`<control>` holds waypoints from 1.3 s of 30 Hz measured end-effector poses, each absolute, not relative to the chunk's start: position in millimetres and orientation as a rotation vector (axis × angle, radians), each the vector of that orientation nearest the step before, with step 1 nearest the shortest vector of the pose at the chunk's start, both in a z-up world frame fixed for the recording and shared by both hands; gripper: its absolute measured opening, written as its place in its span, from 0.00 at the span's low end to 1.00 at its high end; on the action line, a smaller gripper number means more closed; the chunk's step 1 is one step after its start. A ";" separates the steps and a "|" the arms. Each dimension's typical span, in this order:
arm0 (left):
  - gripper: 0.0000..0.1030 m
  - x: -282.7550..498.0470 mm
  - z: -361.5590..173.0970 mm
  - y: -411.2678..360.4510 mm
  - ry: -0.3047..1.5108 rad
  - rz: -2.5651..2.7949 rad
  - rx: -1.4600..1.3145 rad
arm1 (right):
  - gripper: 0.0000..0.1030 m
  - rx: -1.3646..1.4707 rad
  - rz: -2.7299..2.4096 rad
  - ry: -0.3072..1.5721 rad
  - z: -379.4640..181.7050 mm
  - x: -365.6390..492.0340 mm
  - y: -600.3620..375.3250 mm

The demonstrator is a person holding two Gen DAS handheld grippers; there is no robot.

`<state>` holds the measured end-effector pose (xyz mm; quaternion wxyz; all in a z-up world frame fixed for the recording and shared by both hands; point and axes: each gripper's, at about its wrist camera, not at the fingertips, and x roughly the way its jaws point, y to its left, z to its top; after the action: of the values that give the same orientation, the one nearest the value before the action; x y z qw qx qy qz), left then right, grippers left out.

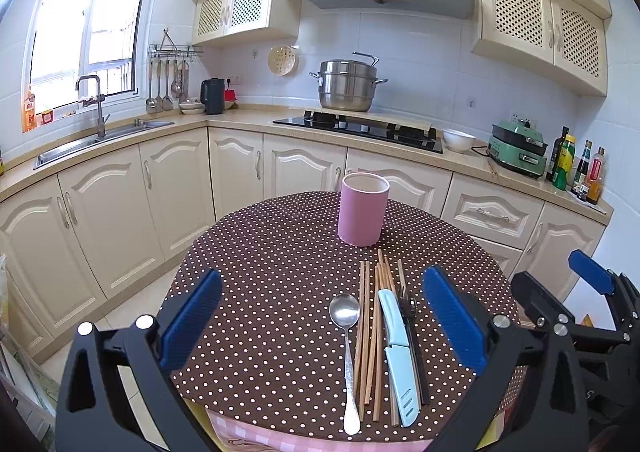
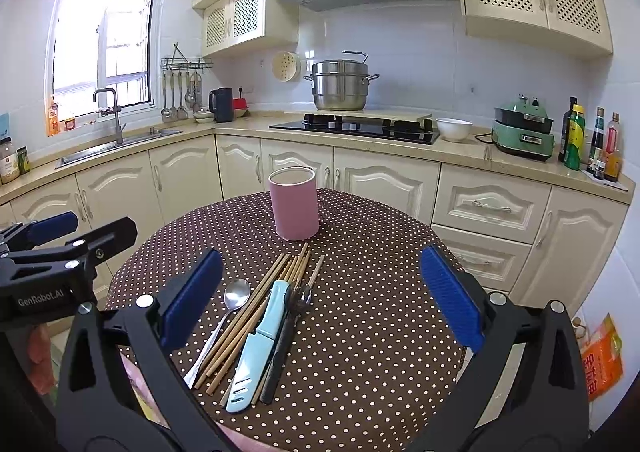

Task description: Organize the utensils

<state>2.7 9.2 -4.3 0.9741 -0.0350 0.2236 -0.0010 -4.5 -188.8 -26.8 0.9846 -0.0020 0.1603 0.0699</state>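
Left wrist view: your left tongs (image 1: pixel 322 326) stand wide apart and hold nothing. The round polka-dot surface (image 1: pixel 256 252) carries a pink holder (image 1: pixel 363 210), upright at its far side. Nearer you, the utensils lie side by side, long axes running toward the holder: spoon (image 1: pixel 347 348) with bowl pointing away, chopsticks (image 1: pixel 372 332) just beside it, sheathed light-blue knife (image 1: pixel 398 356), then a dark fork (image 1: pixel 410 316) partly hidden behind the knife. The right tongs (image 1: pixel 560 292) appear at the right edge.

Right wrist view: your right tongs (image 2: pixel 320 298) are also spread wide and empty. The utensil group lies low and left of centre, long axes slanting up-right toward the holder (image 2: pixel 294 204). The left tongs (image 2: pixel 68 232) show at the left edge.
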 end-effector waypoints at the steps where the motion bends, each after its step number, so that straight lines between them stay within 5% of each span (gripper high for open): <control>1: 0.96 2.7 -4.3 8.9 0.452 -0.001 -0.072 | 0.94 -0.004 0.140 0.324 -27.2 -4.3 -188.6; 39: 0.96 10.9 -15.6 21.8 0.488 0.031 -0.079 | 0.94 0.058 0.106 0.469 -47.3 18.6 -189.5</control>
<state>10.9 21.8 -15.6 0.9695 -0.0389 0.2416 0.0154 18.6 -189.5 -47.3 0.9708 0.0290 0.2324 0.0524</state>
